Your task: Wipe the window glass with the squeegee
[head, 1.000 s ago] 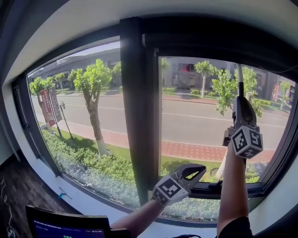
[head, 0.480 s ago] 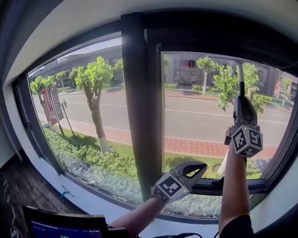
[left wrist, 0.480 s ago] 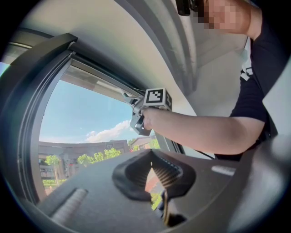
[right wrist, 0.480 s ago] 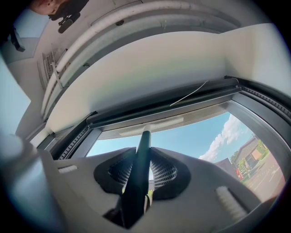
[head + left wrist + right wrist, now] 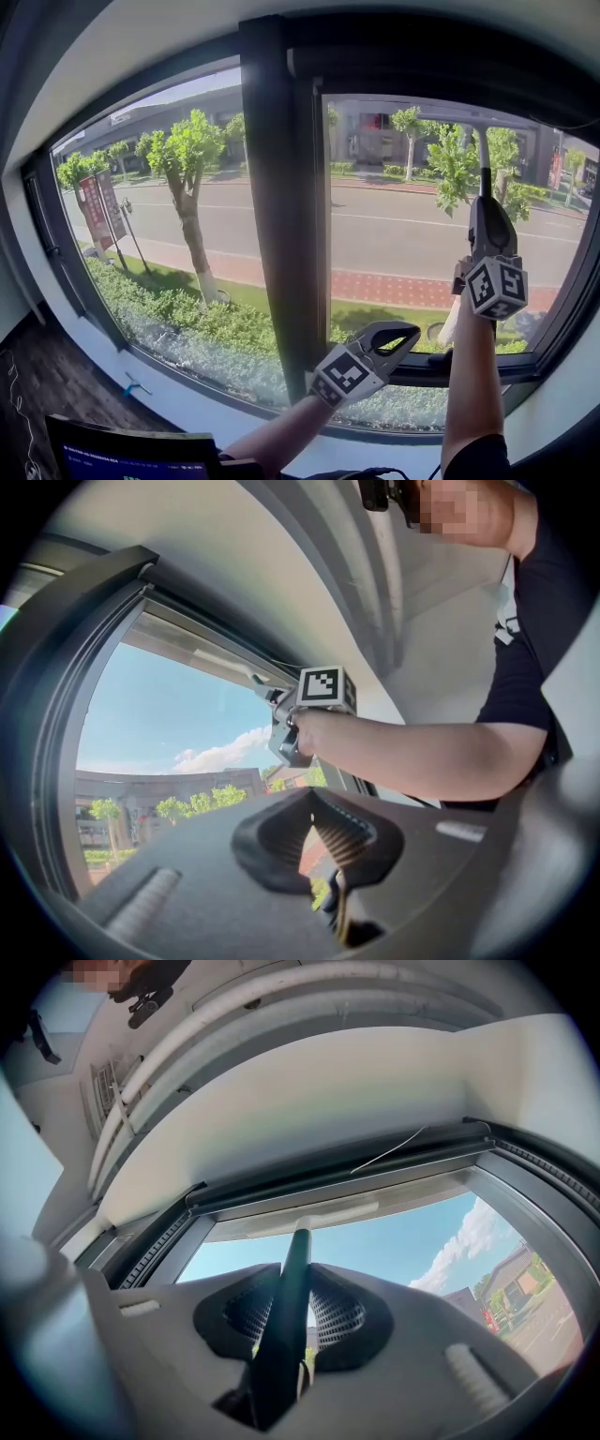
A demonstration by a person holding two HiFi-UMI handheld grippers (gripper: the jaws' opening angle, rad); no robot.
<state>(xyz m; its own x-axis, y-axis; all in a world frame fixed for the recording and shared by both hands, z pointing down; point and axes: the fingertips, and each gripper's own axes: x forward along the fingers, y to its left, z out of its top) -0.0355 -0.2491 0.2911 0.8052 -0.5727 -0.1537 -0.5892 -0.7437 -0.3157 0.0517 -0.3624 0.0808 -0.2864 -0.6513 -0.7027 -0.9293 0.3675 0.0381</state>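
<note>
Setting: window glass [image 5: 394, 244] in two panes split by a dark mullion [image 5: 281, 216], with a street, trees and a hedge outside. A monitor [image 5: 131, 459] sits at the lower left corner.

Item 1: squeegee [image 5: 292, 1297]. Its dark handle is clamped between the jaws of the right gripper [image 5: 298, 1274], which is raised against the right pane.
- Right gripper view only: the pale blade lies across the very top of the glass, just under the frame.
- Head view: only the thin handle shows above the gripper.

Item 2: left gripper [image 5: 408, 333]. It is low near the sill, jaws closed tip to tip with nothing between them.
- Left gripper view only: the person's forearm [image 5: 422, 752] and the right gripper's marker cube, seen from below against sky.

Change from one second earlier: both grippers and the squeegee keep nearly the same places; only the framing has shifted slightly.
</note>
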